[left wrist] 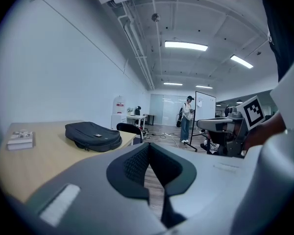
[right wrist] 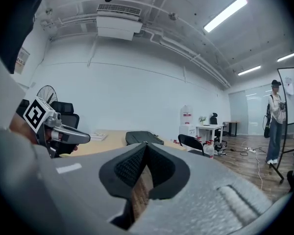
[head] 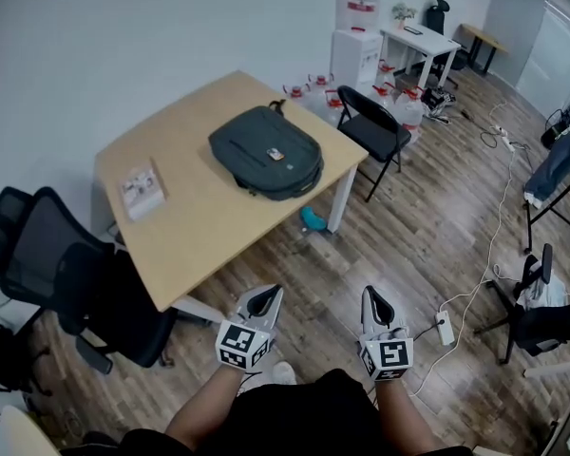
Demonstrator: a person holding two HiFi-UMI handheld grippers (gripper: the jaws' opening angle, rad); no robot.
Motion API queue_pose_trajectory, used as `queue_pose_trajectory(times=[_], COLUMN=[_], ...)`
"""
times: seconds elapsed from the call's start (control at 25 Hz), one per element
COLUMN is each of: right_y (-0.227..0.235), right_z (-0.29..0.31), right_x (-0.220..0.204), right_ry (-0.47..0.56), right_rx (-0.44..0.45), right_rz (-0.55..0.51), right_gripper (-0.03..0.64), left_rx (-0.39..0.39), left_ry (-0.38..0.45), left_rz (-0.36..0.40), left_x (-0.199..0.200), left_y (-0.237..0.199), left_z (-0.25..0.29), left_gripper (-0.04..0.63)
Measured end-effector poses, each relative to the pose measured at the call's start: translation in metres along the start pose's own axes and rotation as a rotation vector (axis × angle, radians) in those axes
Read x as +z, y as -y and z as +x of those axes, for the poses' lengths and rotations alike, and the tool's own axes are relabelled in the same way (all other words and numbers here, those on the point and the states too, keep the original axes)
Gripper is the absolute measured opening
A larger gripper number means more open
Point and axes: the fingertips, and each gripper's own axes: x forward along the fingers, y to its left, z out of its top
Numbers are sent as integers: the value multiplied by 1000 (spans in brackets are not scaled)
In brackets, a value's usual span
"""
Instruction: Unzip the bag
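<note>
A dark grey backpack (head: 267, 152) lies flat and zipped on the light wooden table (head: 209, 221). The left gripper view shows it as the backpack (left wrist: 93, 136) at the left, and the right gripper view as the backpack (right wrist: 143, 137) far off. Both grippers are held low over the wooden floor, well short of the table. My left gripper (head: 263, 299) has its jaws together with nothing in them. My right gripper (head: 375, 301) is shut and empty too.
A white box (head: 142, 190) rests on the table's left part. Black office chairs (head: 47, 255) stand left of the table, a black folding chair (head: 375, 131) at its far corner. Water bottles, a dispenser (head: 357, 28), cables and a power strip (head: 445, 329) lie on the floor. A person (left wrist: 187, 118) stands far off.
</note>
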Motion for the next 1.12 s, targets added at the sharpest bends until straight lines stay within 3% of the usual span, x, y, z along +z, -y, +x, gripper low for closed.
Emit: queue_pose_trajectory(times=[0.44,1.0,1.12], right_y=[24,93,102], right_z=[44,130,146], right_x=[3,-7,-11], right_ry=[-1,-28,-45], right_rx=[24,167,216], right_rz=[-15,-45,-28], right_gripper=[3,3,3], left_rx=[33,147,181], left_ry=[-12,-46,-29], left_rz=[16,29,-14], left_x=[5,17,25], left_y=[-27,-64,-72], left_z=[34,126,141], left_gripper=[20,20,20])
